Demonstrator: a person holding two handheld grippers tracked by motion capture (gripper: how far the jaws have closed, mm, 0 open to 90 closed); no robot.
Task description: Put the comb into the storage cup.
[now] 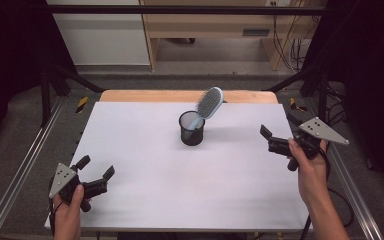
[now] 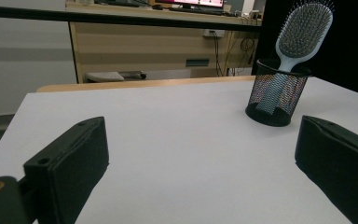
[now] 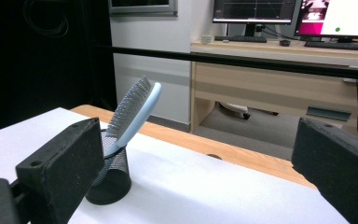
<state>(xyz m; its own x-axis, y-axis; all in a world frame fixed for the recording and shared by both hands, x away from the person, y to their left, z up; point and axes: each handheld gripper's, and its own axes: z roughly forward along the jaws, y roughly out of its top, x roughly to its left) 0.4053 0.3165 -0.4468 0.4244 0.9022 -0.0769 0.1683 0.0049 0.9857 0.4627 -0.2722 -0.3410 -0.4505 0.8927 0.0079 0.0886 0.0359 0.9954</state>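
A light blue hairbrush (image 1: 209, 104) stands handle-down in a black mesh cup (image 1: 191, 130) near the middle back of the white table (image 1: 145, 175), leaning to the right. My left gripper (image 1: 96, 169) rests open near the front left corner, far from the cup. My right gripper (image 1: 277, 129) hovers open at the right edge, to the right of the cup. The left gripper view has the cup (image 2: 276, 97) and brush (image 2: 304, 32) ahead on the right. In the right gripper view the brush (image 3: 135, 109) and cup (image 3: 109, 172) sit beside the left jaw.
A wooden strip (image 1: 180, 95) borders the table's far edge. Black frame bars and metal rails (image 1: 15, 180) run along both sides. A wooden desk (image 3: 279, 79) with monitors stands behind the table.
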